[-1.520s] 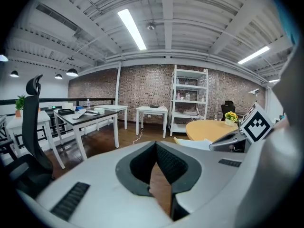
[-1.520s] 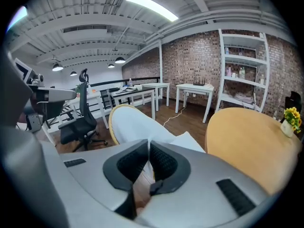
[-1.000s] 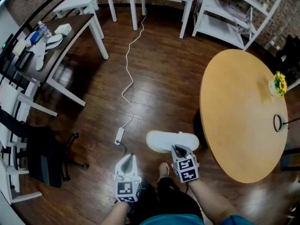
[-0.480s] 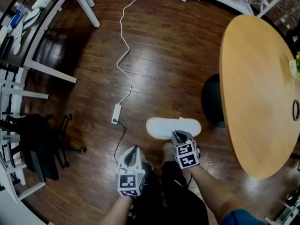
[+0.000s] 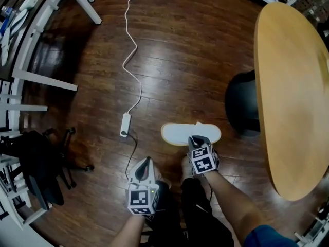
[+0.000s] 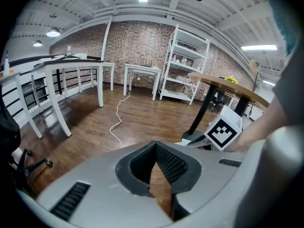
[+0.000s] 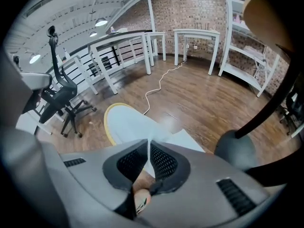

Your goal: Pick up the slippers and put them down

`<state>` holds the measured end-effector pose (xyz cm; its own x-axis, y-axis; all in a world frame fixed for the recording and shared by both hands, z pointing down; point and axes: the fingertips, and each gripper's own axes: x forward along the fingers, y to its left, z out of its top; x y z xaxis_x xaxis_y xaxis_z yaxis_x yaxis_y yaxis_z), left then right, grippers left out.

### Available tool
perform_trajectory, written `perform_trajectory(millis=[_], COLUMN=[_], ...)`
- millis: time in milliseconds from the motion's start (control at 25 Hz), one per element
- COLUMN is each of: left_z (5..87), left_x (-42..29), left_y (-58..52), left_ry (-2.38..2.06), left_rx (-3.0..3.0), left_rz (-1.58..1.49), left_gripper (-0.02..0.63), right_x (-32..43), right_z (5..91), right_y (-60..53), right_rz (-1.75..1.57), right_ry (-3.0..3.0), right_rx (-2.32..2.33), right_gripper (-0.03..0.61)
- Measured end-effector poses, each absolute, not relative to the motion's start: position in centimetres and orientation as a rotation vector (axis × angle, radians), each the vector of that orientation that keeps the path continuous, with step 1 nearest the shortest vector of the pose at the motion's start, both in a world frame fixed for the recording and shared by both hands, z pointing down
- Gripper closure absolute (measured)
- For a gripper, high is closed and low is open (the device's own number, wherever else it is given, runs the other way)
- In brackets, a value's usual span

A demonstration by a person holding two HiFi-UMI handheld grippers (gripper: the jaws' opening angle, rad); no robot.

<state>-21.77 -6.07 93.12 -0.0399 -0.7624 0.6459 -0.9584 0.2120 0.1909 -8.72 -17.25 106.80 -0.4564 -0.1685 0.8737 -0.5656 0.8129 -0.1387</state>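
A white slipper (image 5: 181, 133) with a yellowish sole edge lies flat and low over the wooden floor; I cannot tell whether it touches. My right gripper (image 5: 195, 138) is shut on its strap from the near side. The right gripper view shows the thin white strap pinched between the jaws of the right gripper (image 7: 148, 147), with the slipper (image 7: 129, 123) stretching ahead. My left gripper (image 5: 148, 161) hovers to the left, nearer to me and apart from the slipper. Its tips meet with nothing between them in the left gripper view (image 6: 155, 146). No second slipper is in view.
A white power strip (image 5: 125, 124) with its cord (image 5: 134, 50) lies left of the slipper. The round wooden table (image 5: 293, 96) and its black base (image 5: 241, 109) stand close on the right. A black office chair (image 5: 36, 163) and white desk legs (image 5: 41, 76) are at the left.
Both grippers have sunk toward the floor, and the slipper has come down with the right one. The floor now looks closer in the head view.
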Motion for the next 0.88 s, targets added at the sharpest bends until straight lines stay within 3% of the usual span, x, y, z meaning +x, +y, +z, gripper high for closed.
perform_trajectory(millis=[240,400,520,880], left_z=[94.7,94.9,94.9,91.4], left_x=[-22.7,-22.9,-22.8,-22.9], left_y=[-6.7,-6.9,-6.9,-6.7], left_ry=[-1.849,-1.850,-1.851,-1.863], left_rx=[1.574,1.576,1.563,1.585], left_rz=[0.364,0.360,0.337,0.328], left_gripper=[0.609,0.609,0.609,0.609], right_x=[-11.3,-12.8,-12.1,-8.7], right_z=[110.0,112.7,113.1,104.9], right_y=[-20.0,-21.2,-21.1,-15.7], right_rz=[0.530,0.579,0.654,0.803], right_ry=[-2.015,-1.988,-1.987,-2.146], right_rx=[0.546,0.505,0.545,0.612], right_gripper=[0.538,0.371,0.364,0.569])
